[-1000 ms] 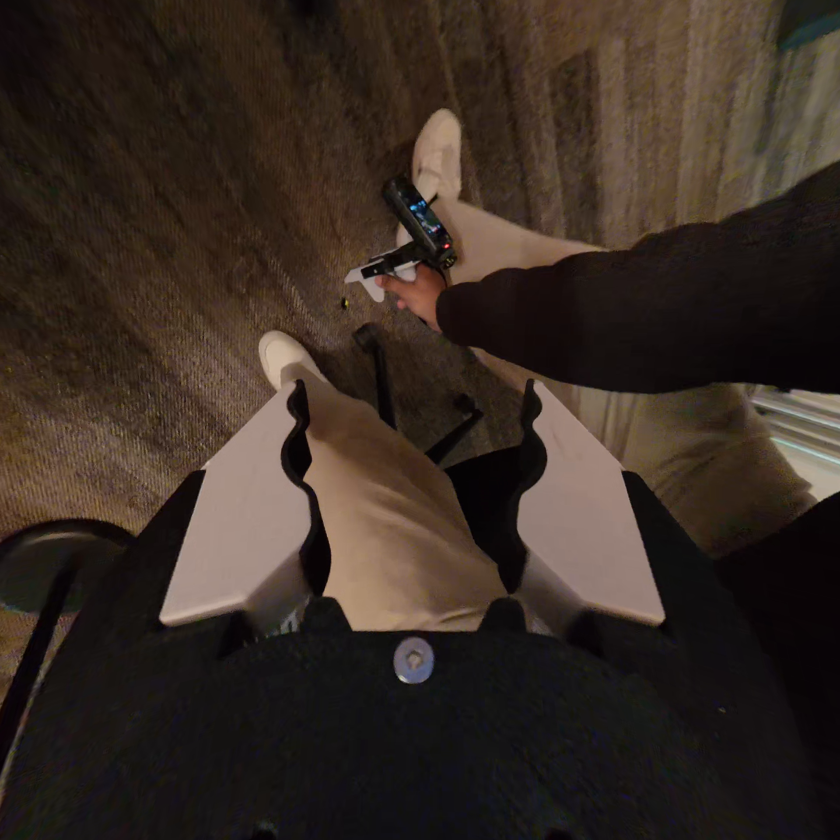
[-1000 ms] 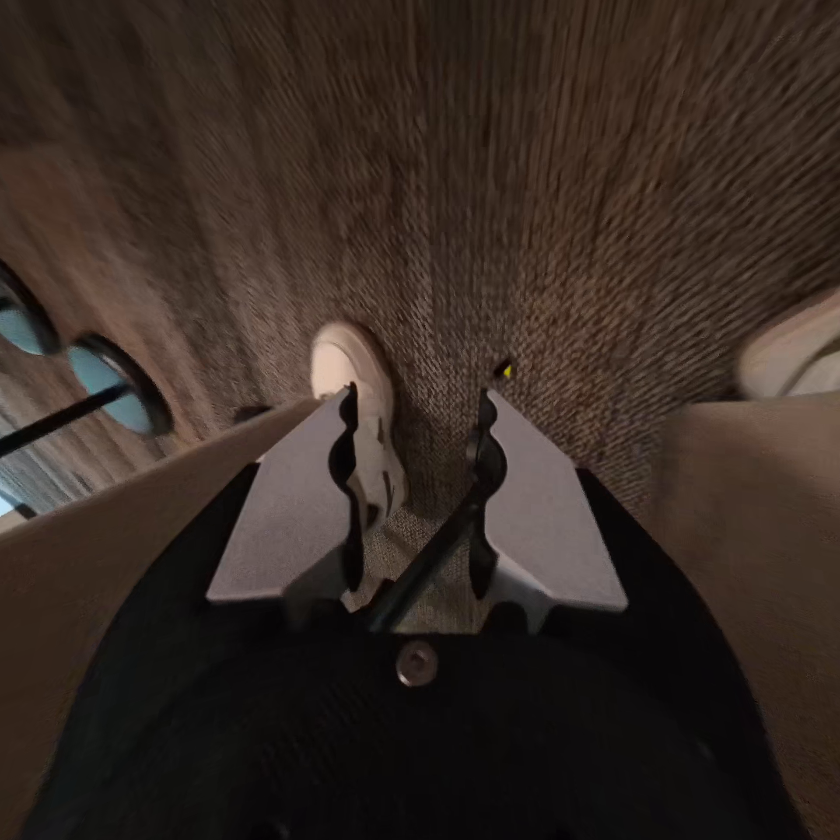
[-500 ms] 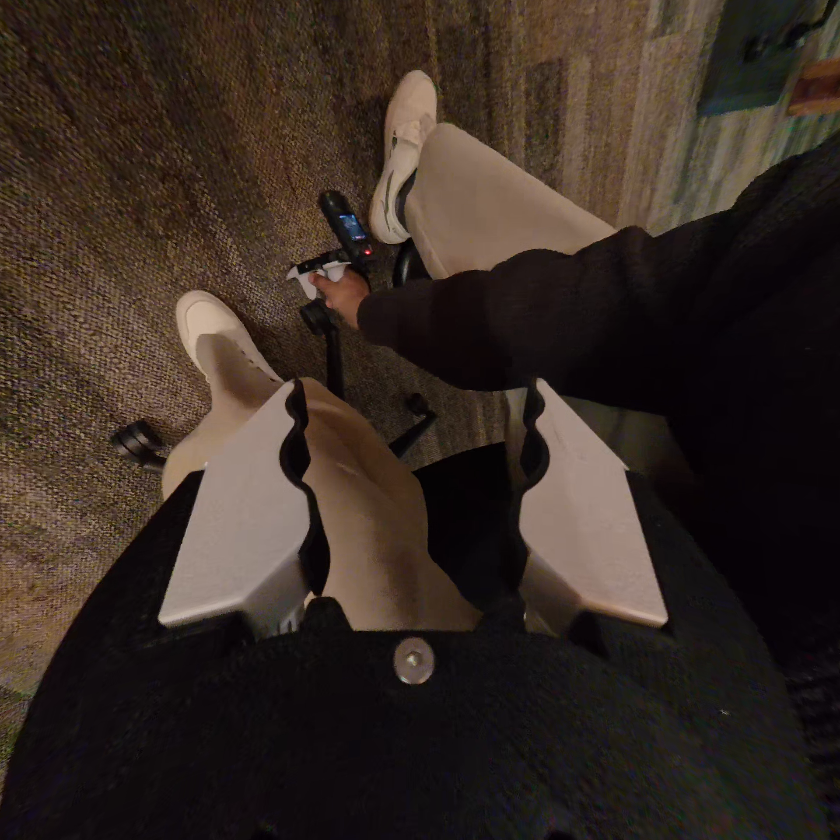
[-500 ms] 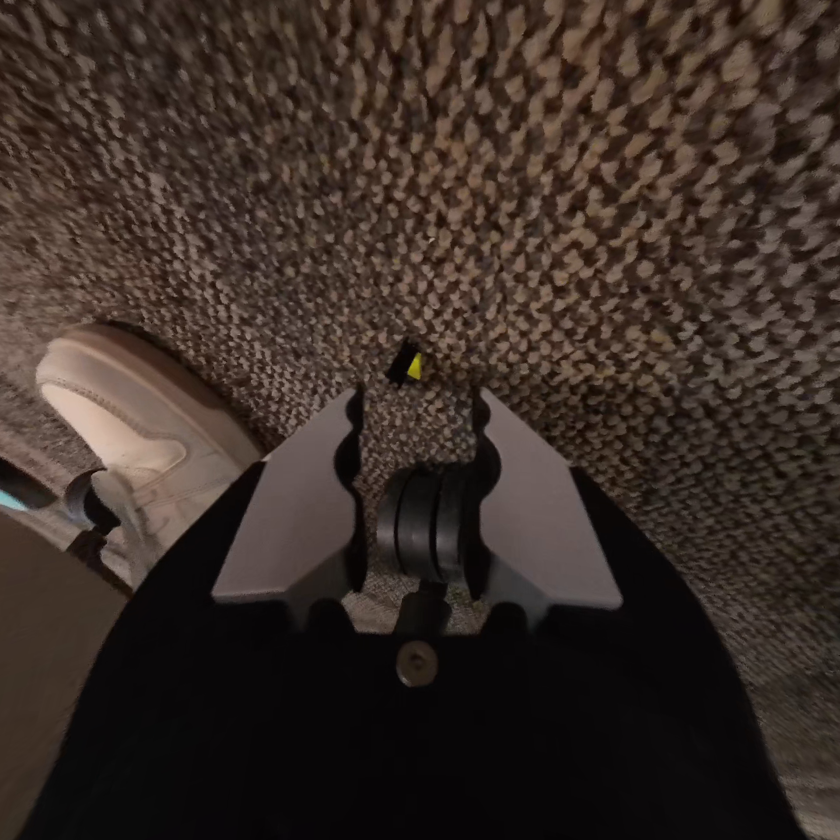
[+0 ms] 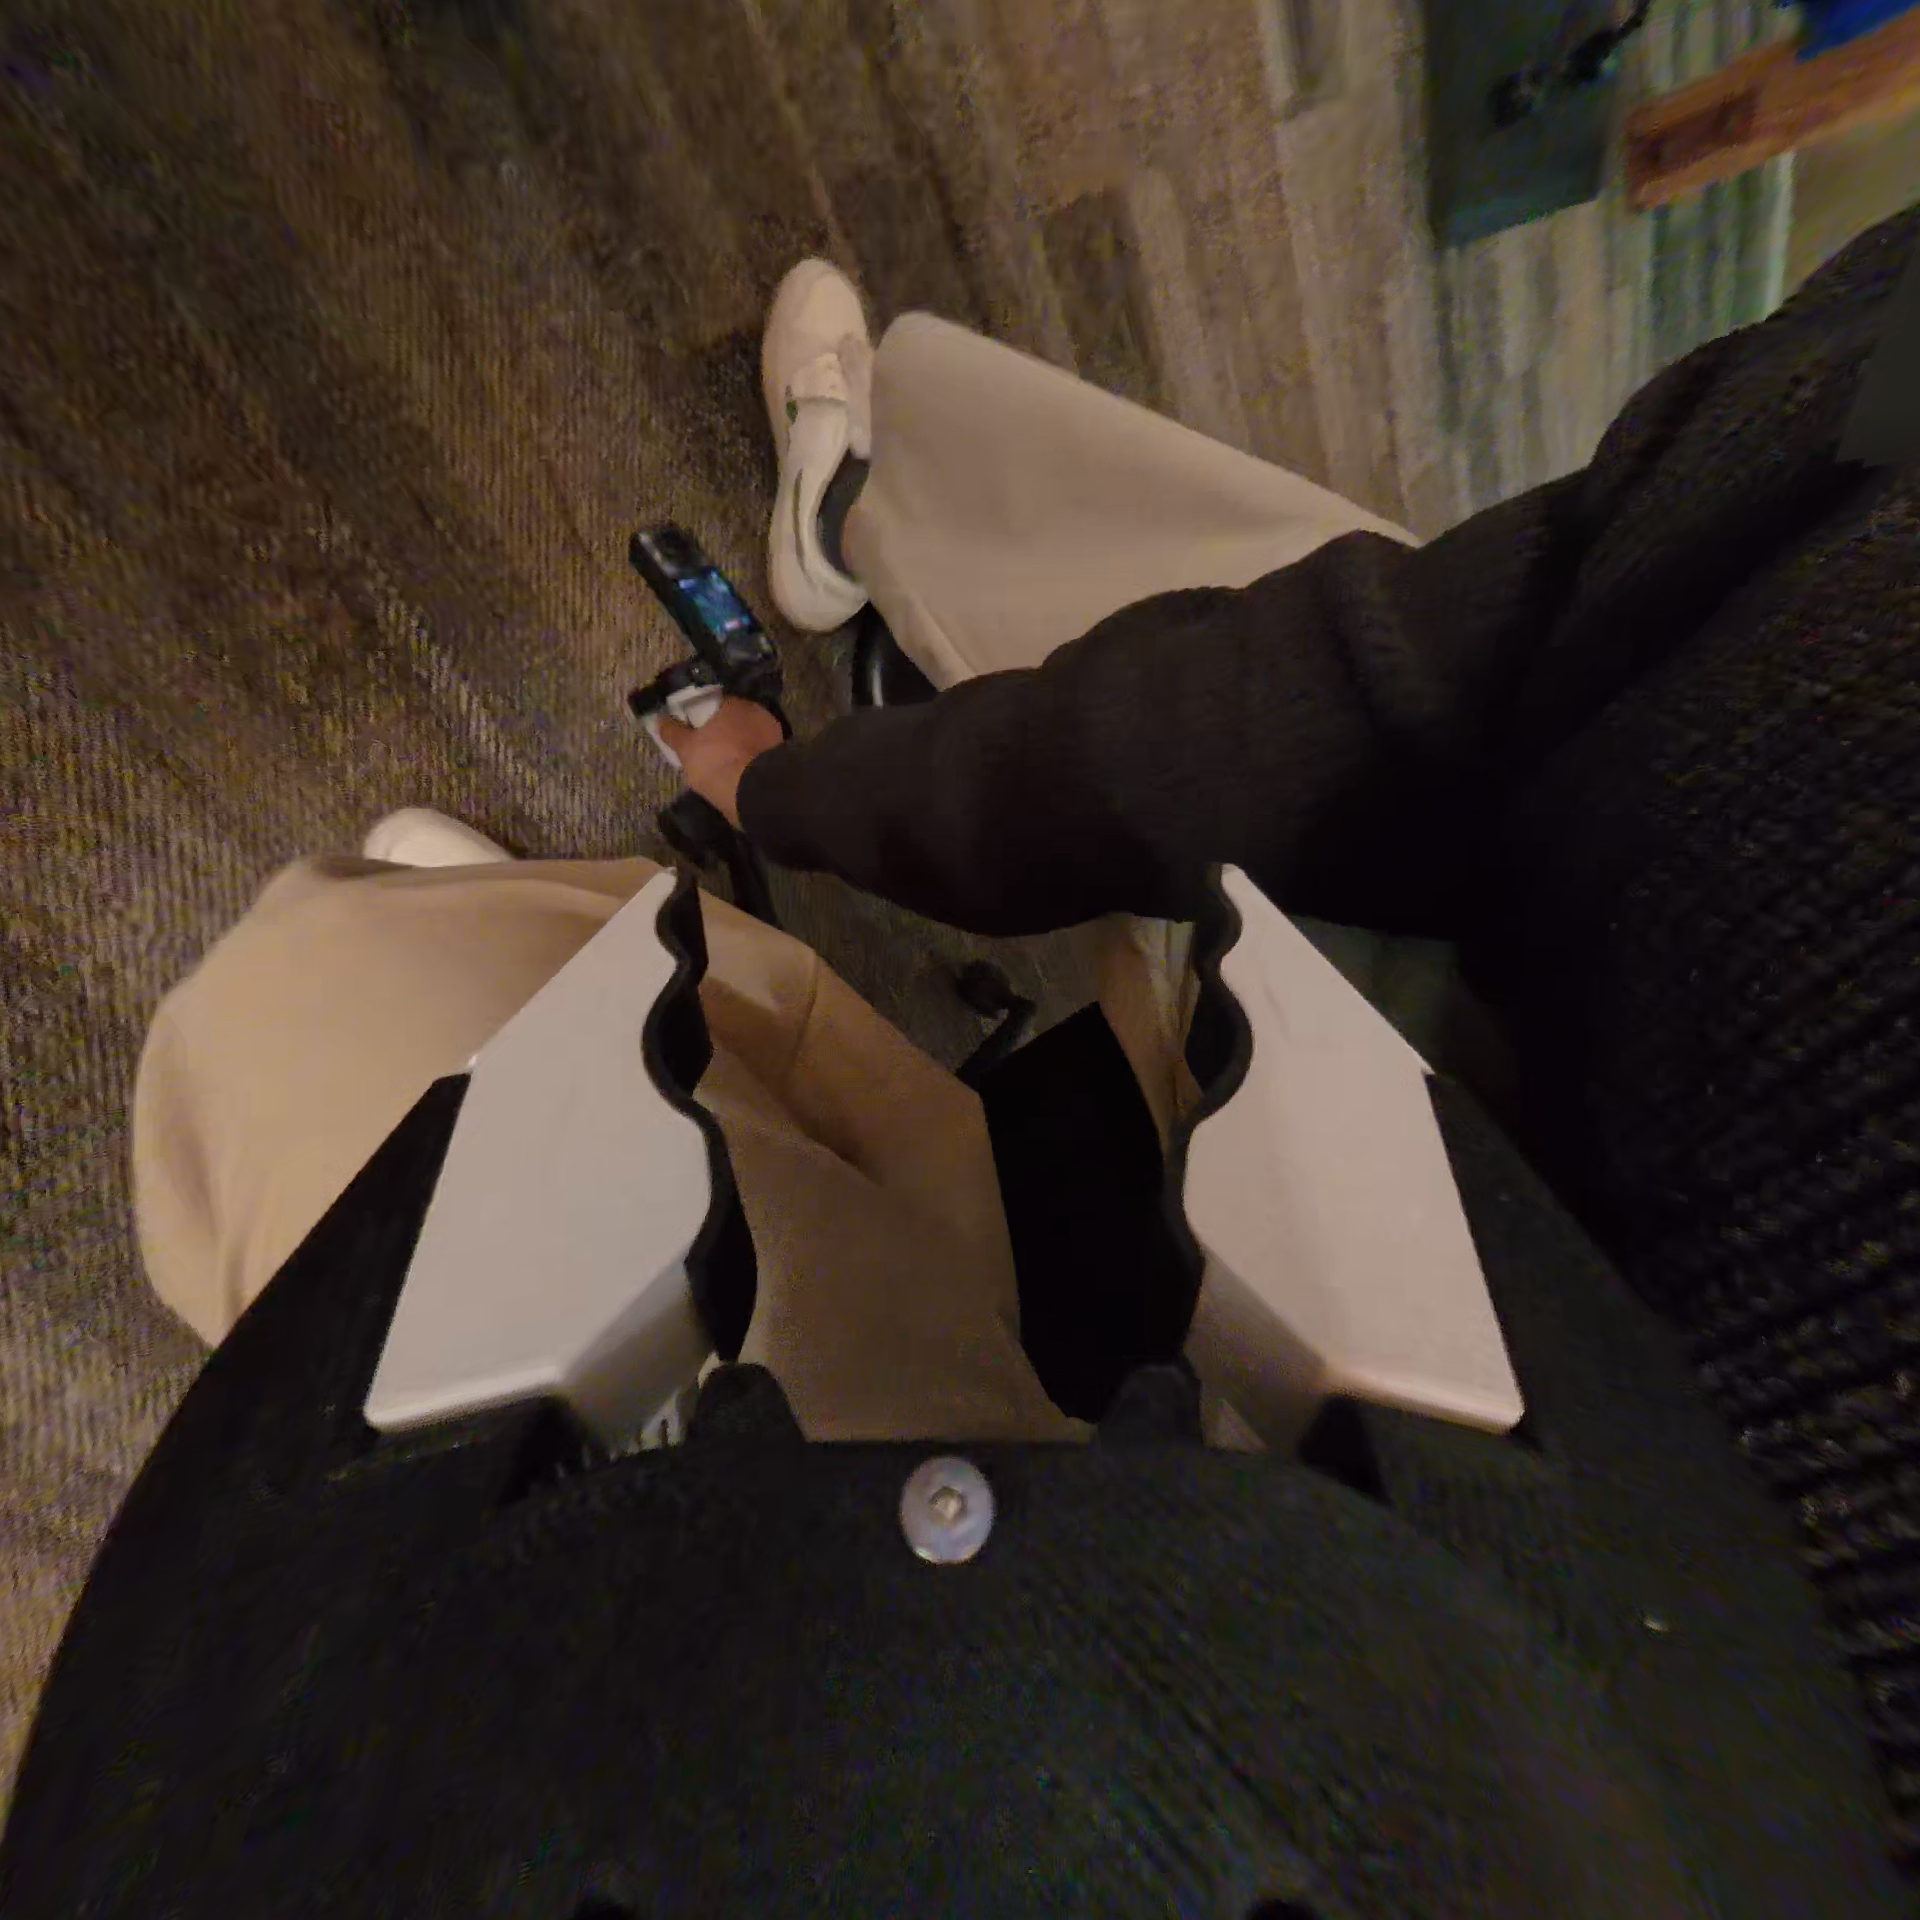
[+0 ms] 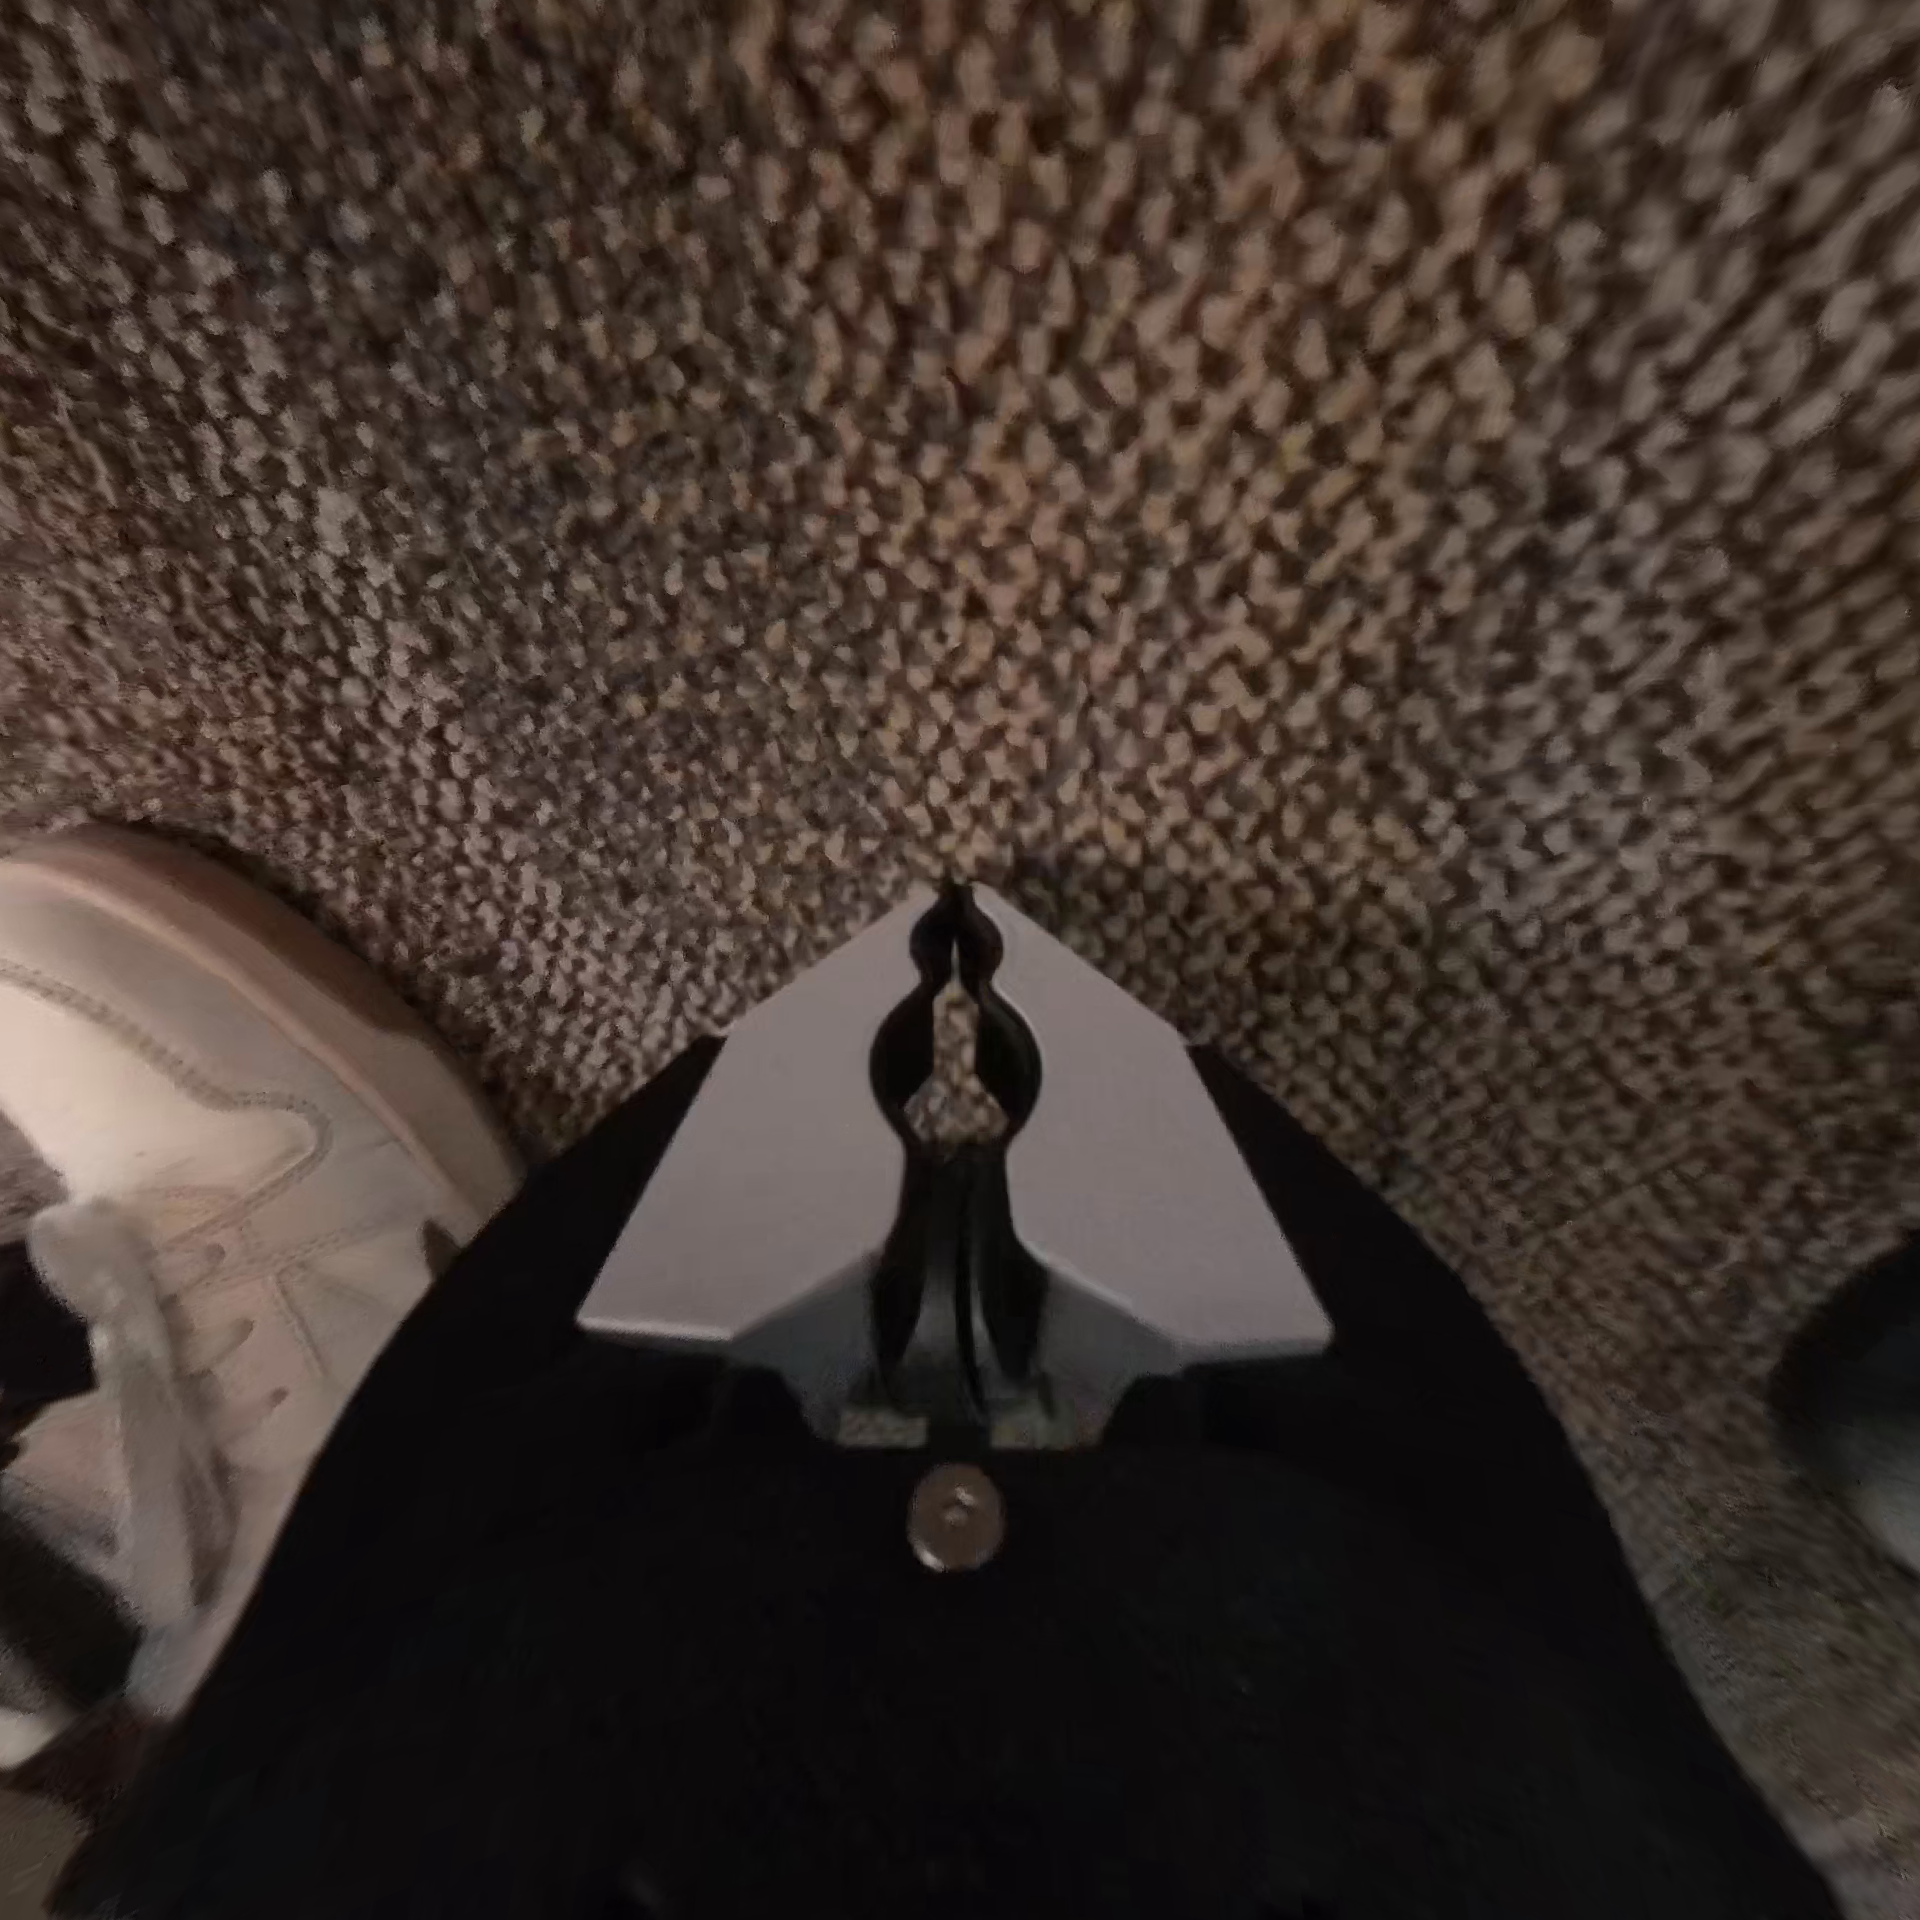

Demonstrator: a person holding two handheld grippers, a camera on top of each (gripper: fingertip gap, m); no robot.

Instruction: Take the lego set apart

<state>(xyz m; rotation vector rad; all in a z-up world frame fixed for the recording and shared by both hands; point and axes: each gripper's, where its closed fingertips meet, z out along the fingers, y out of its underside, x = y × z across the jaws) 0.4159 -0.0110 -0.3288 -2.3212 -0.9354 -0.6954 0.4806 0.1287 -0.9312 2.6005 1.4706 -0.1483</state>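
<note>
Right tongs (image 6: 954, 894) point straight down at the carpet (image 6: 935, 416), fingers brought together so the tips meet at or just above the pile; wavy black pads leave only small gaps further back, and carpet shows through them. Left tongs (image 5: 940, 894) are held apart and empty over the lap, above a beige trouser leg (image 5: 416, 1018), with the dark sleeve (image 5: 1143, 748) reaching down past them to the floor. Lego set: not visible in either view. No brick shows between the right tips or on the carpet around them; if a piece is pinched there it is too small or hidden, cannot tell. A white shoe (image 6: 208, 1091) sits just left of the right tongs. Handling, as judgement: lego parts should be light, rigid, smooth-faced plastic, not fragile but prone to squirt out of a pinch. A small piece would sink into looped pile, so take it at the very tips, across two flat parallel faces, low on the body. For separating joined bricks, one pair of tongs per brick, peel rather than pull straight
</note>
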